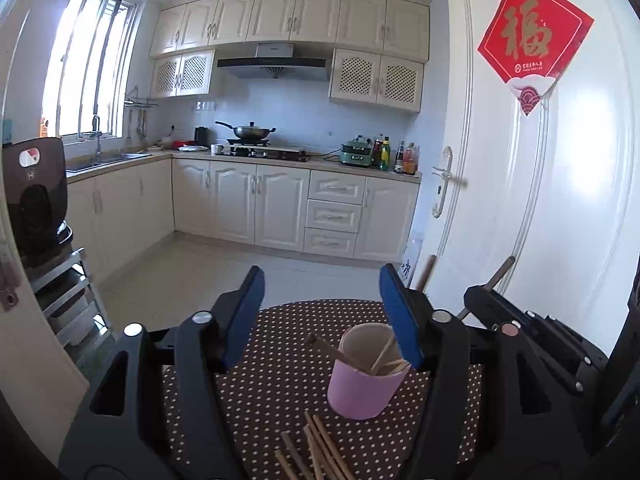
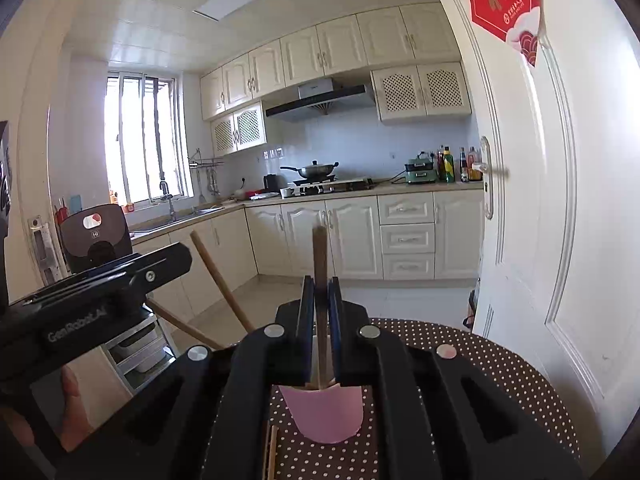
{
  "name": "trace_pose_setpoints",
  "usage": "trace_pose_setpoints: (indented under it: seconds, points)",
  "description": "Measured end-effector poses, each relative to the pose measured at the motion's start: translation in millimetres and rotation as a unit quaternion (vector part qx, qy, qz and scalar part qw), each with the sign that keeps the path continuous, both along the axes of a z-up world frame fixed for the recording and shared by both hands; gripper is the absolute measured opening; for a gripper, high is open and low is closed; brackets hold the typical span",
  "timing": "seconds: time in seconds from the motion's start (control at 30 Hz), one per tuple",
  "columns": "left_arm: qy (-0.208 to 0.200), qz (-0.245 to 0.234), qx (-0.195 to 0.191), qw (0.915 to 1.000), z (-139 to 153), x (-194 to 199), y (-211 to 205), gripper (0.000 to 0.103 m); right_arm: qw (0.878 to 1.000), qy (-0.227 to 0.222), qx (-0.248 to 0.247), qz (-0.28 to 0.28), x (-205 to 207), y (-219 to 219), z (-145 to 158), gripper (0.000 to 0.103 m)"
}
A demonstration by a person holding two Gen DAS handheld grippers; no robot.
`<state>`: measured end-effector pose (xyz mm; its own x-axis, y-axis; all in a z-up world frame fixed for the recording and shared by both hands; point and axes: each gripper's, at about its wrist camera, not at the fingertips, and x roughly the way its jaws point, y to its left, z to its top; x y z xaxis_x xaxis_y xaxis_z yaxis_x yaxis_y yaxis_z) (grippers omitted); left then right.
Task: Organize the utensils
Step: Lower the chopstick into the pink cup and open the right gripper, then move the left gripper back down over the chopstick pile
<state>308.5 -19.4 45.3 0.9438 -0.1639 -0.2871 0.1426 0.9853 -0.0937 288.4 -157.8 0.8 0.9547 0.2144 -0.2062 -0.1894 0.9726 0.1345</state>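
Two grippers work over a round desk point(image 1: 280, 360) with a brown dotted cloth, at the open door of a kitchen.

In the left wrist view, the left gripper point(image 1: 322, 316) points slightly downward and its blue fingers point(image 1: 244, 312) stand wide apart with nothing pressed between them. A pink cup point(image 1: 362, 380) stands on the desk between the fingers, much closer to the right finger, which partly covers its rim. Some chopsticks point(image 1: 386, 354) lean inside the cup, and one of them sticks out over the rim to the left. More loose chopsticks point(image 1: 320, 448) lie on the cloth just in front of the cup, at the lower edge of the view. At the far right the right gripper point(image 1: 490, 292) appears from the side with a dark stick point(image 1: 502, 270) rising out of its tip.

In the right wrist view, at the left edge, a hand point(image 2: 74, 404) holds the body of the left gripper. Two wooden handles point(image 2: 222, 280) lean behind it. In the middle, the right gripper point(image 2: 320, 312) has its fingers narrow, closed on one chopstick point(image 2: 320, 256) that stands almost upright. The lower end of the chopstick goes down to the mouth of the cup point(image 2: 324, 412), which is directly below the fingers. Whether the end touches the cup I cannot tell.
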Motion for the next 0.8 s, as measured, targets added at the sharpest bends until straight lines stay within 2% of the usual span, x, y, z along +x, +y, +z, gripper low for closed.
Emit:
trace_pose_setpoints:
  seconds: [0.13, 0.43, 0.8]
  points:
    - [-0.002, 0.008, 0.006, 0.9999, 3, -12, 6, 0.07, 1.0, 0.003, 0.006, -0.001, -7, -1, 5, 0.007]
    - [0.022, 0.011, 0.027, 0.9993, 1, -40, 18, 0.073, 1.0, -0.002, 0.005, 0.002, -33, -5, 18, 0.017]
    - [0.113, -0.02, 0.04, 0.9926, -31, -59, 21, 0.073, 0.999, 0.026, -0.006, 0.018, -63, -4, 3, 0.019]
